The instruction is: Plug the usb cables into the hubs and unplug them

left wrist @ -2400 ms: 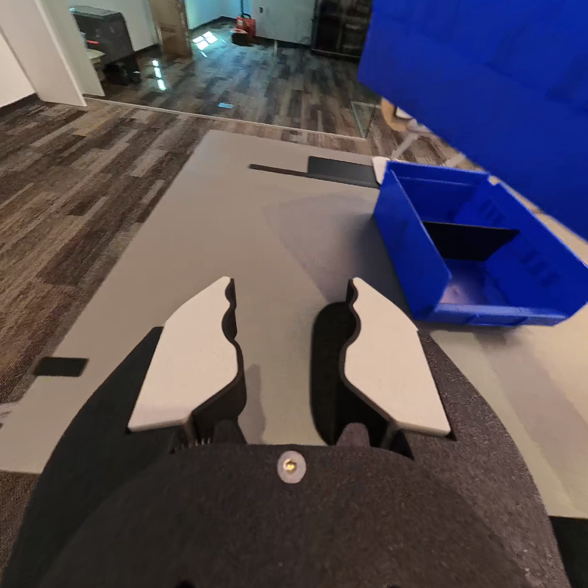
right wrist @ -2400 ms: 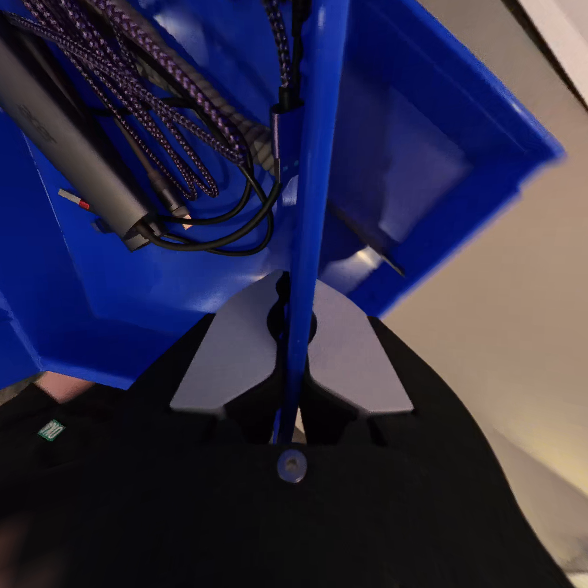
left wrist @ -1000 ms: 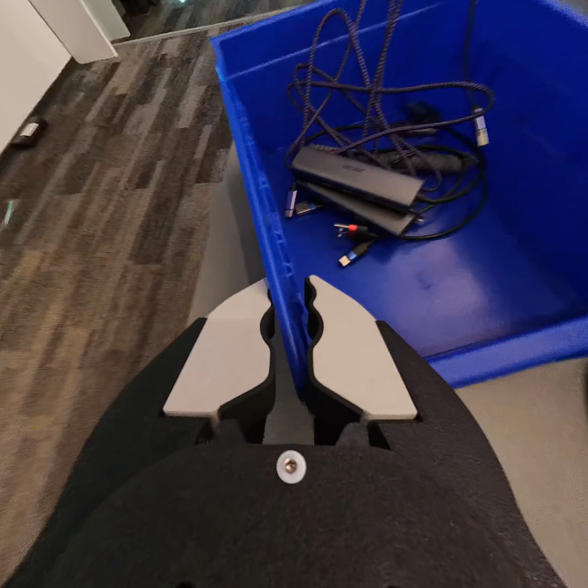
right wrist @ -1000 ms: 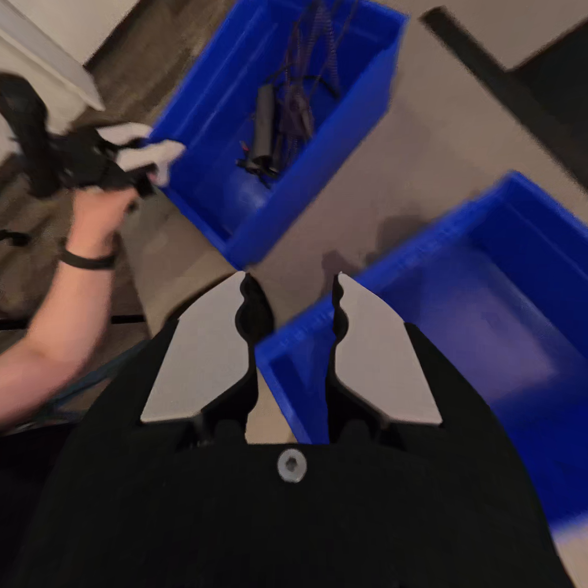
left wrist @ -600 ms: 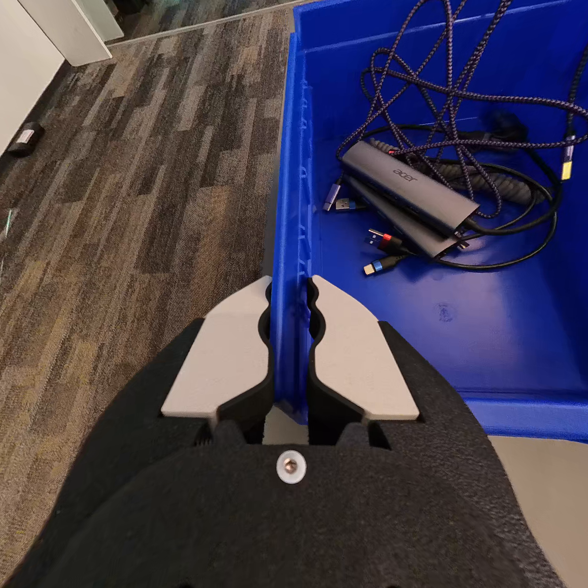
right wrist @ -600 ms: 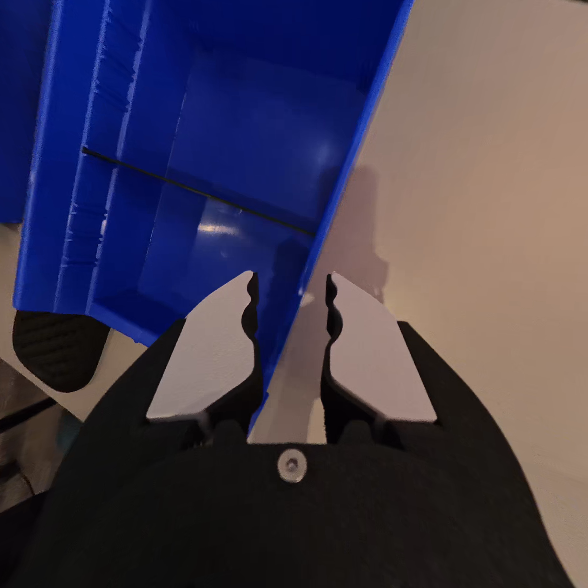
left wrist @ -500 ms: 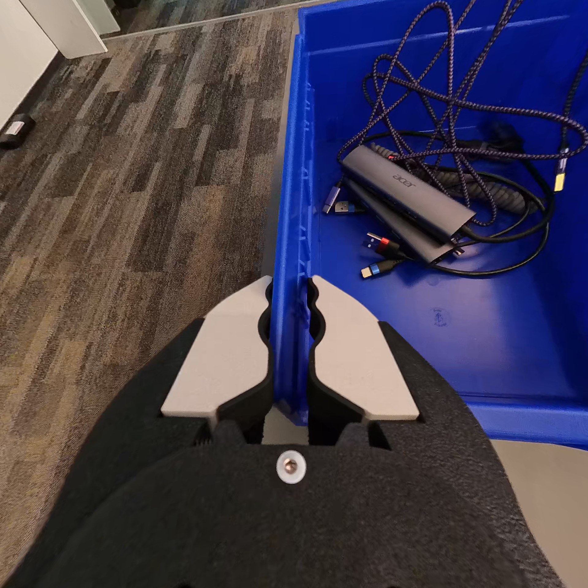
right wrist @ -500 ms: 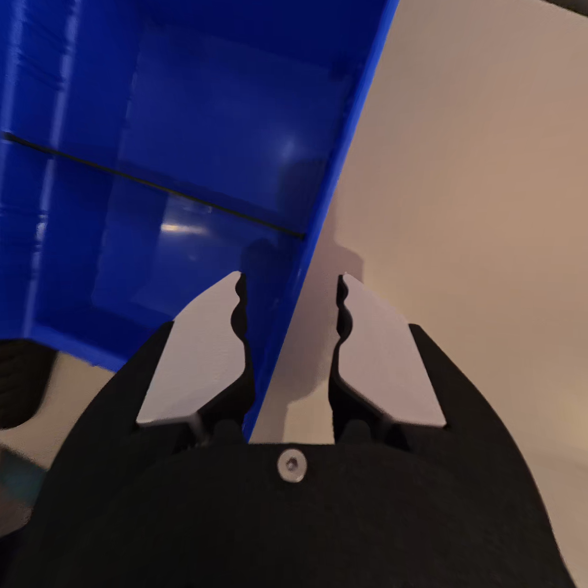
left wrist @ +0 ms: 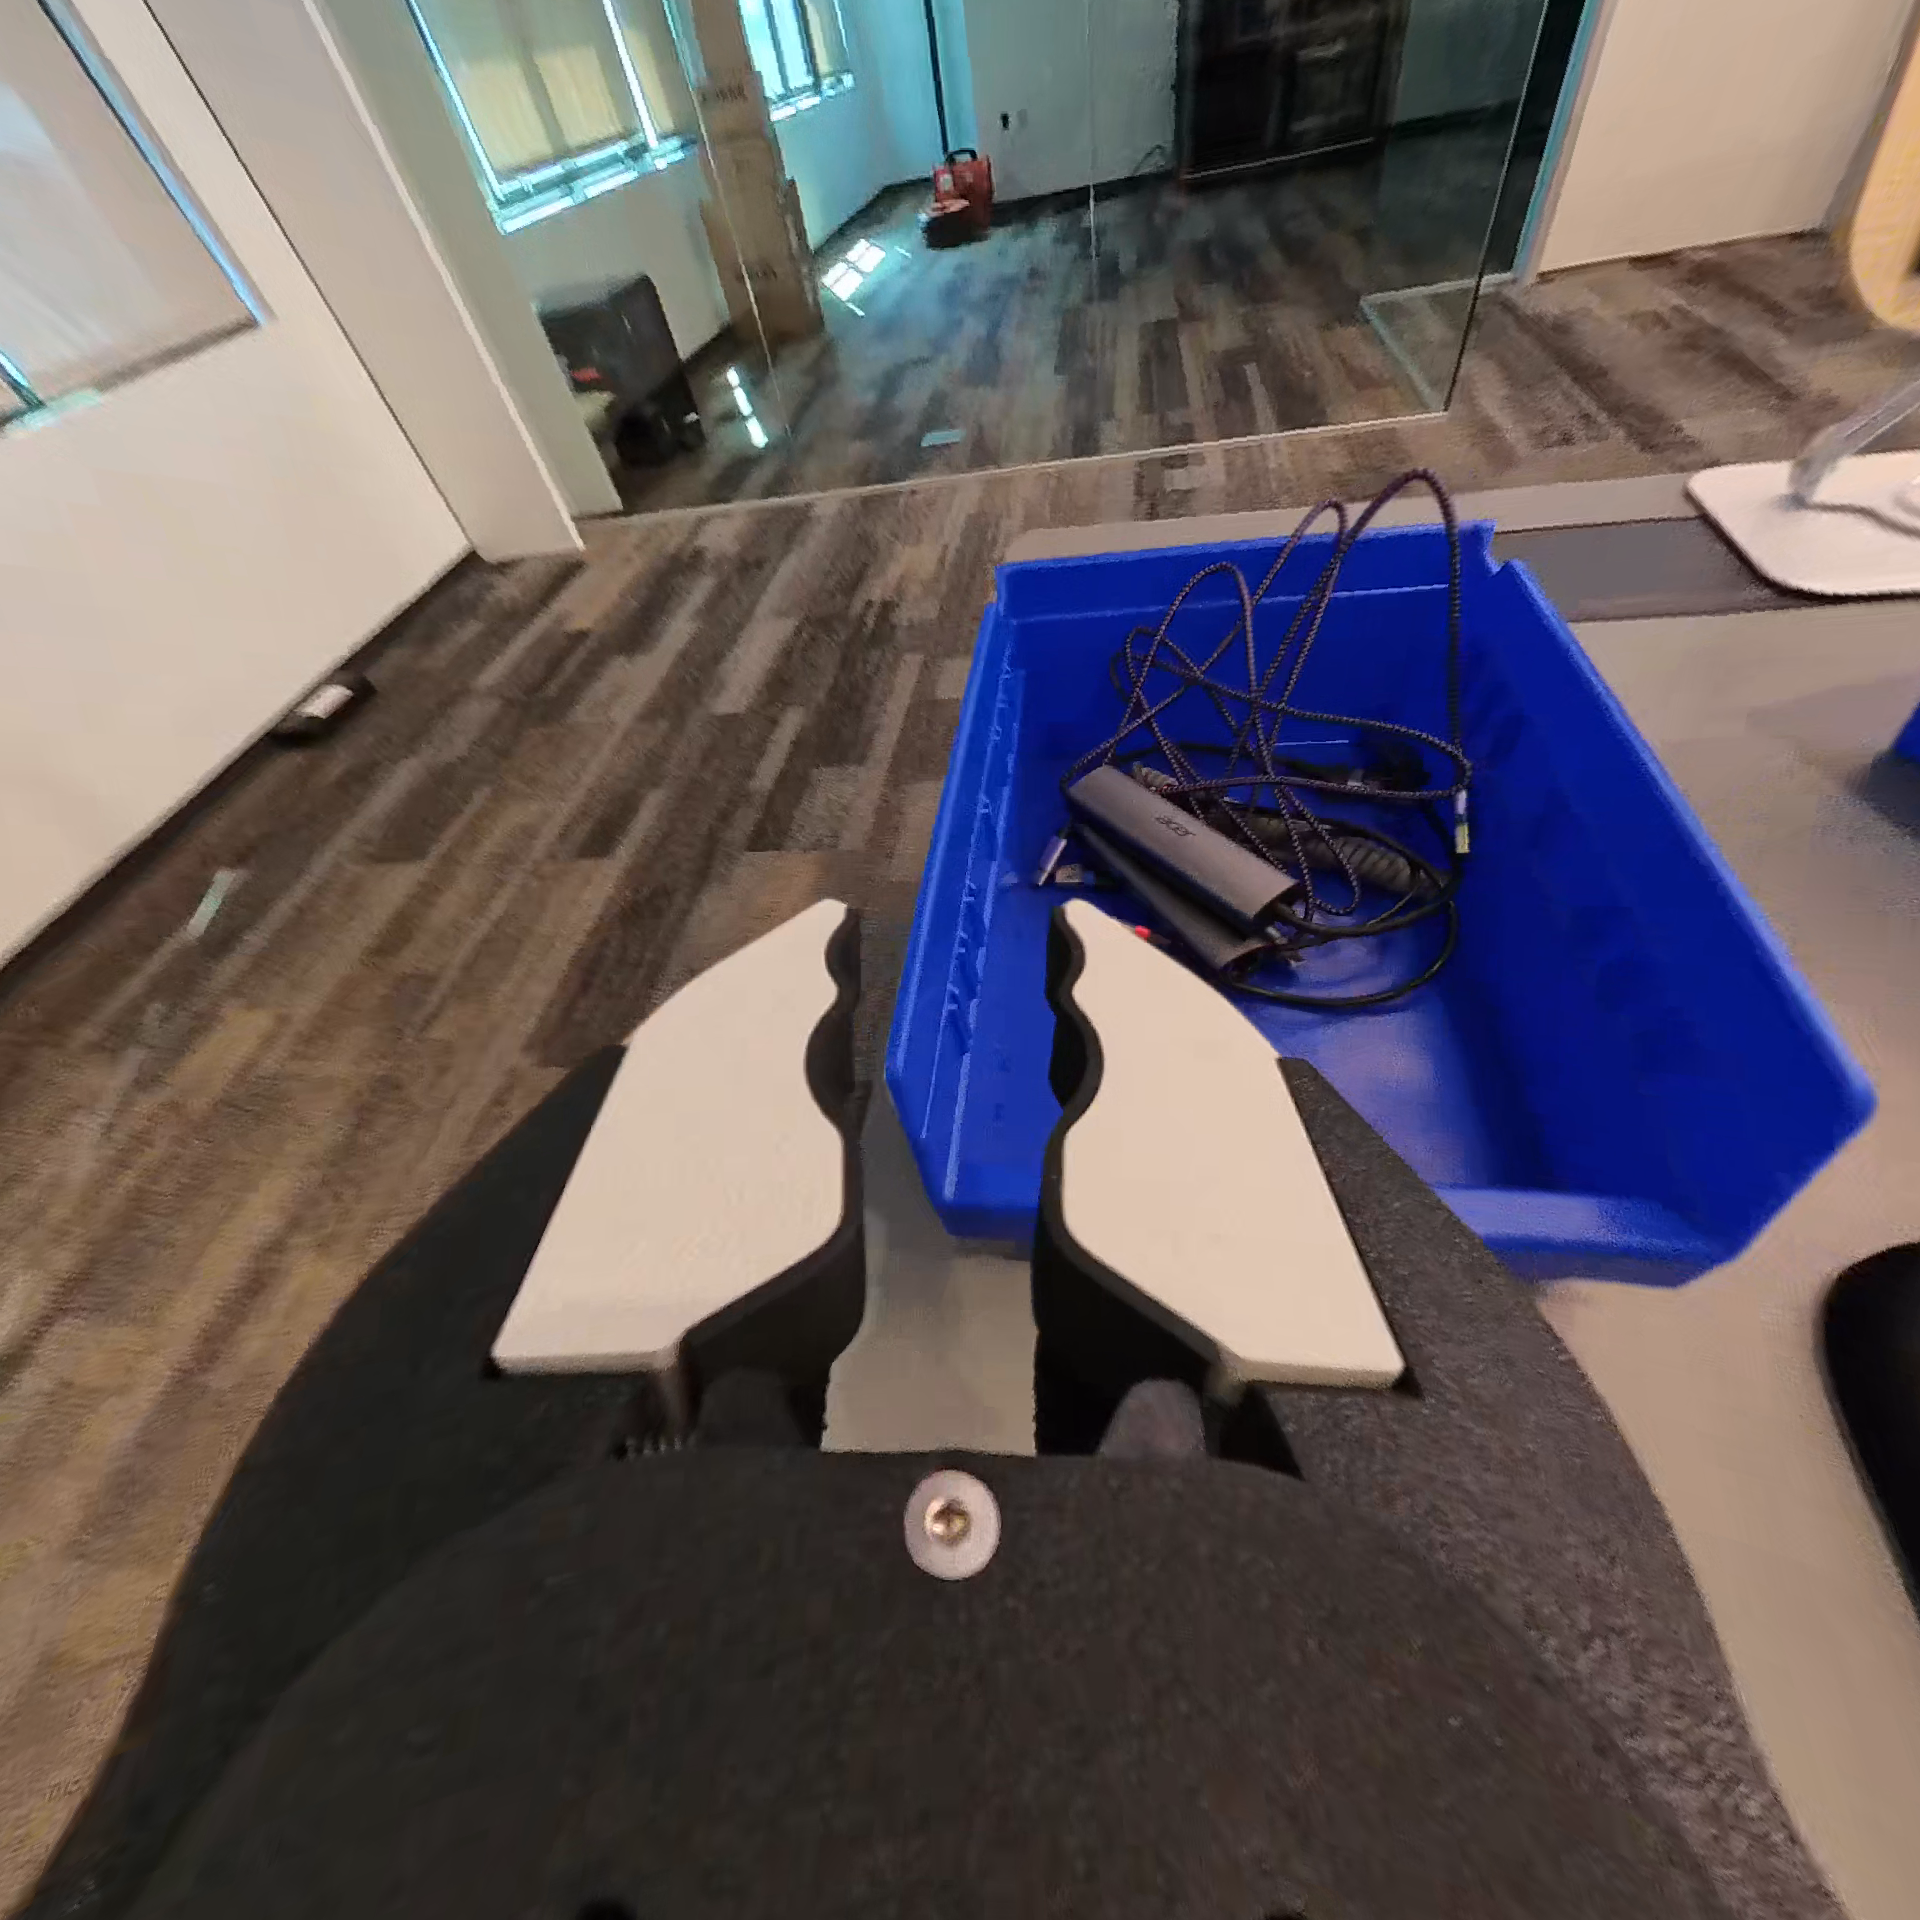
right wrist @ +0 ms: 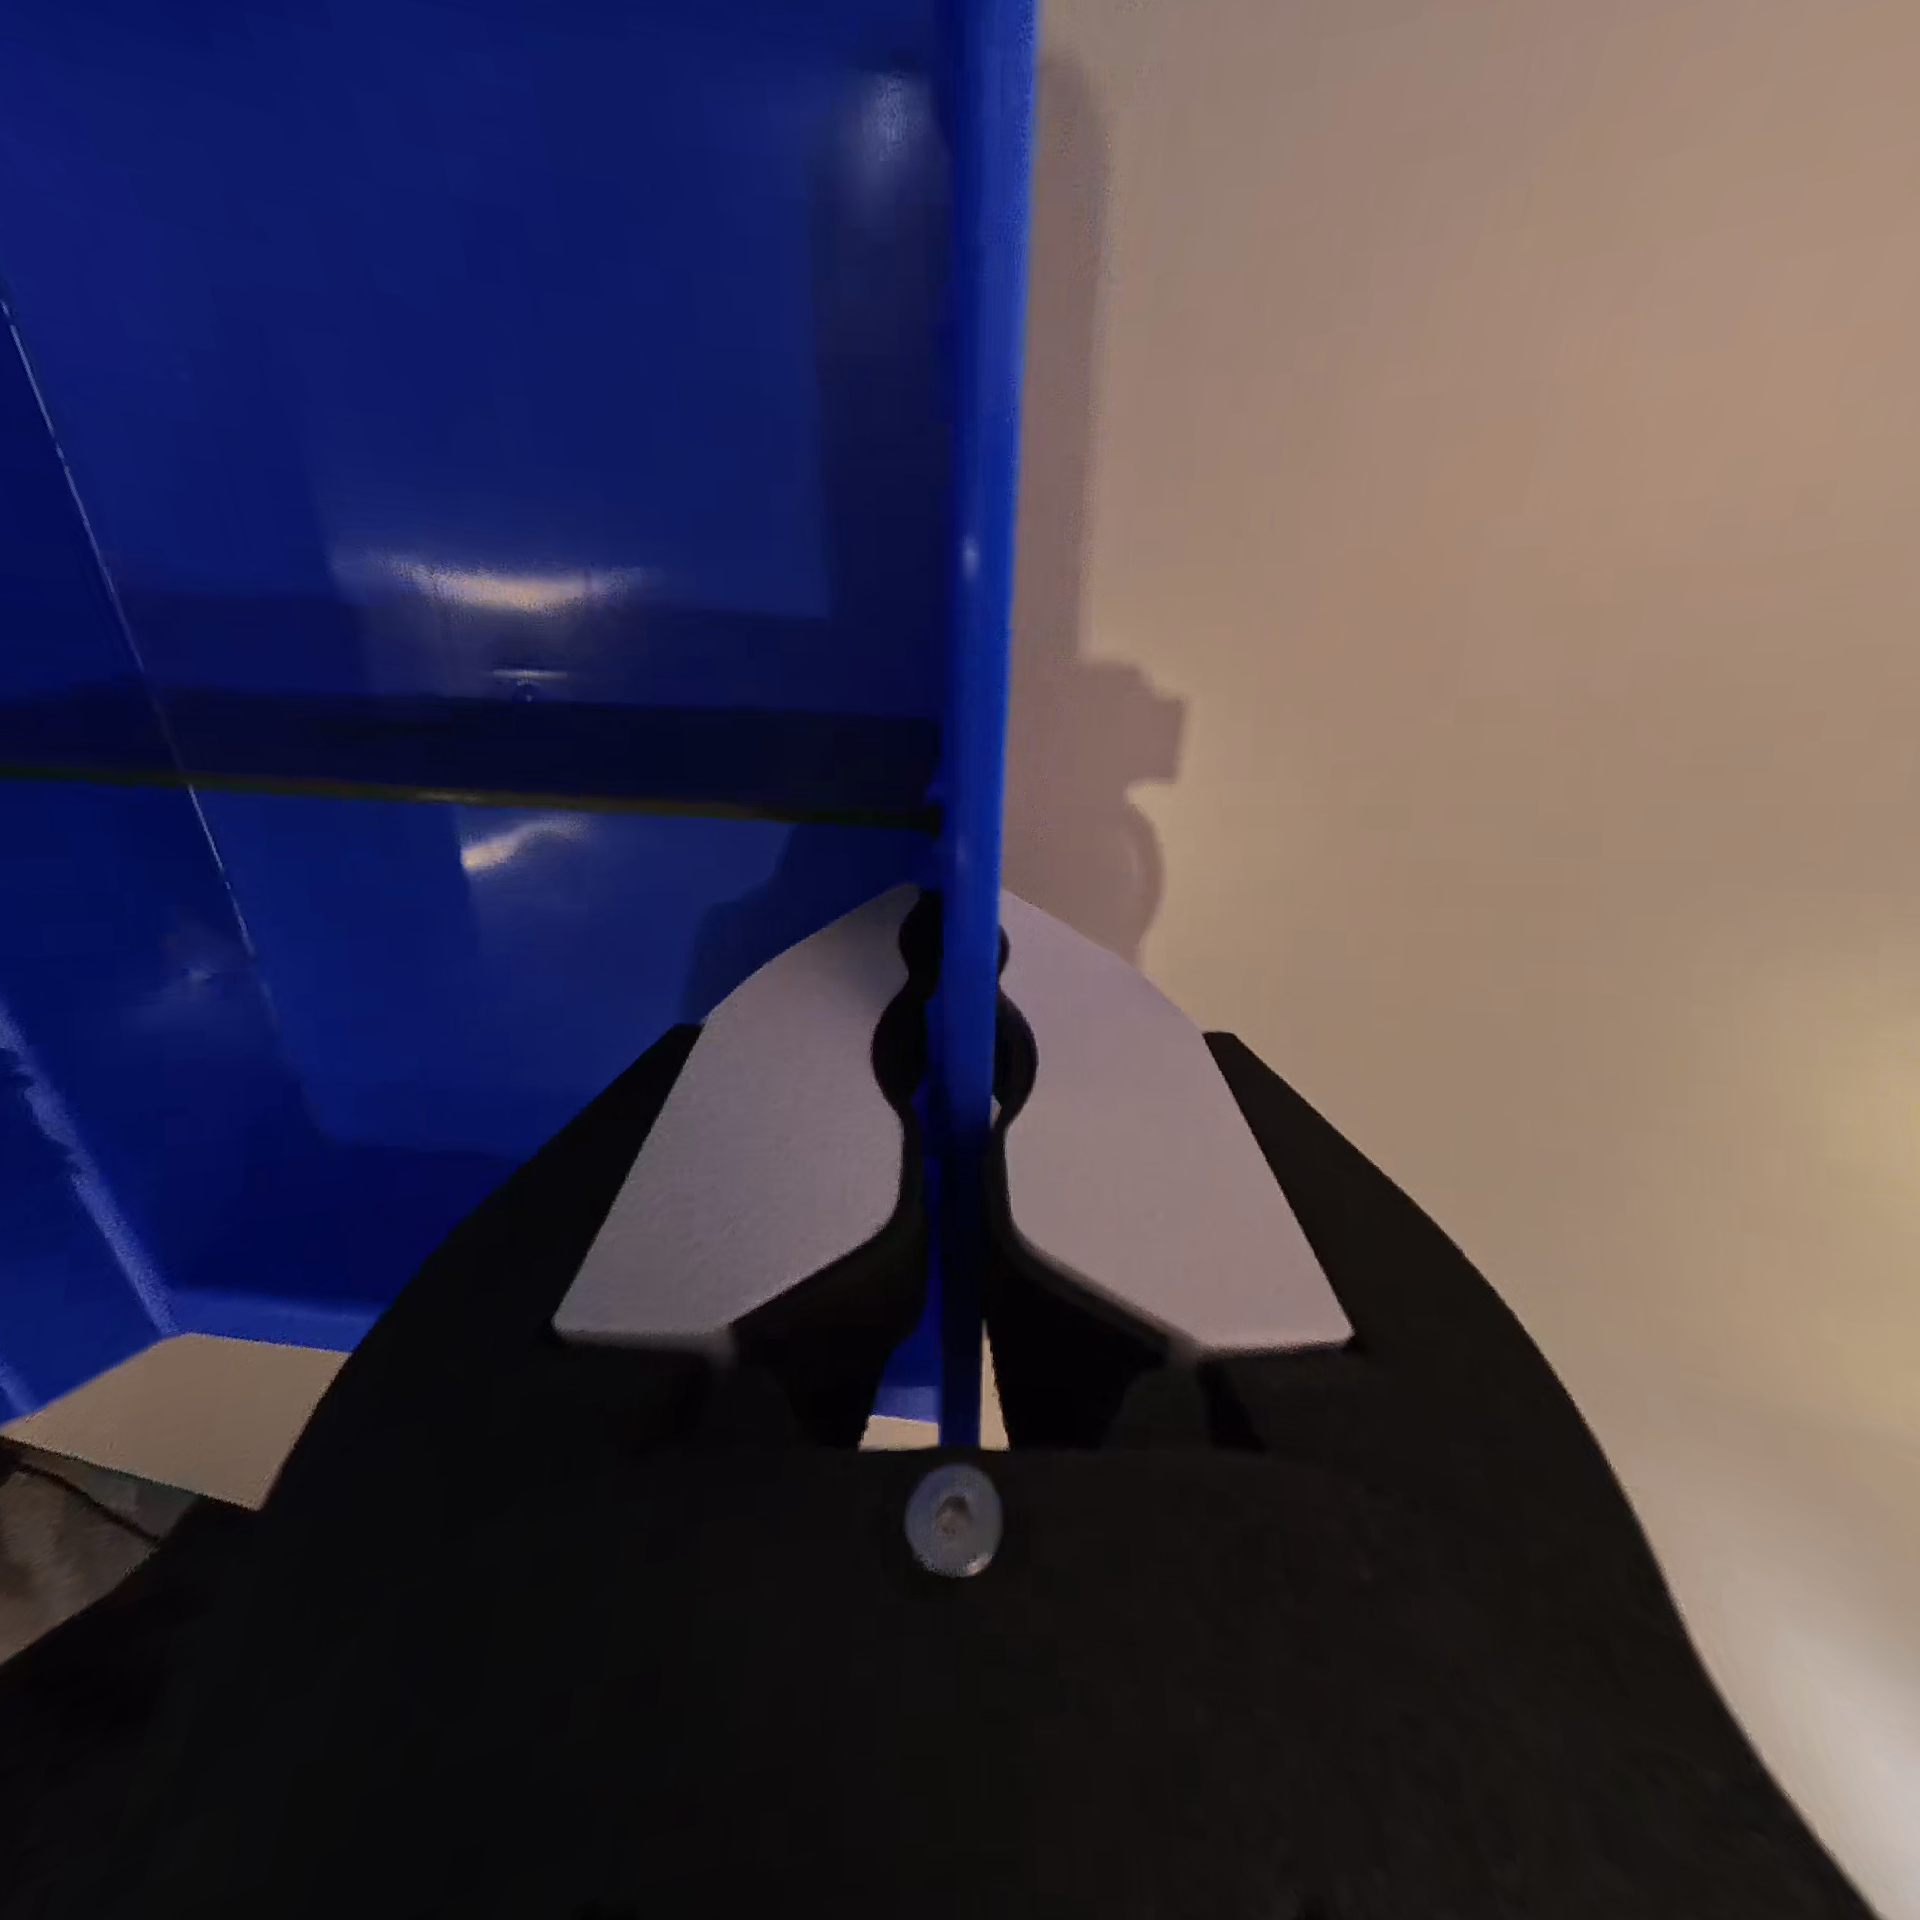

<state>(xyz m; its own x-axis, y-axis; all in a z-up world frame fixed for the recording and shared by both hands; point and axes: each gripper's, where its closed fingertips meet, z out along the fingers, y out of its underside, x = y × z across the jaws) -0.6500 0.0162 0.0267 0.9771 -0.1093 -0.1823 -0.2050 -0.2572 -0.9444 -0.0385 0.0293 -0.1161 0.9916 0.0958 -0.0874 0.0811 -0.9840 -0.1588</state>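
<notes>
A blue bin [left wrist: 1621, 935] on the grey table holds two grey USB hubs [left wrist: 1184, 842] stacked together. A tangle of purple braided and black cables [left wrist: 1278, 707] lies with them. My left gripper [left wrist: 951, 925] is open and empty, just above and behind the bin's near left corner, apart from its wall. A second blue bin [right wrist: 982, 416], empty, has a thin black divider [right wrist: 468, 795] across it. My right gripper [right wrist: 956, 914] is shut on this bin's right wall, near its front end.
The grey table [left wrist: 1714, 707] runs right of the cable bin and its edge drops to carpet floor [left wrist: 416, 935] on the left. A white stand base [left wrist: 1818, 530] sits at the back right. A black object [left wrist: 1875, 1382] shows at the right edge. My right fingertips sit around 65 cm from my left ones.
My left gripper has opened, let go of the cable bin's left wall, and drawn back and up. My right gripper has closed on the empty bin's right wall.
</notes>
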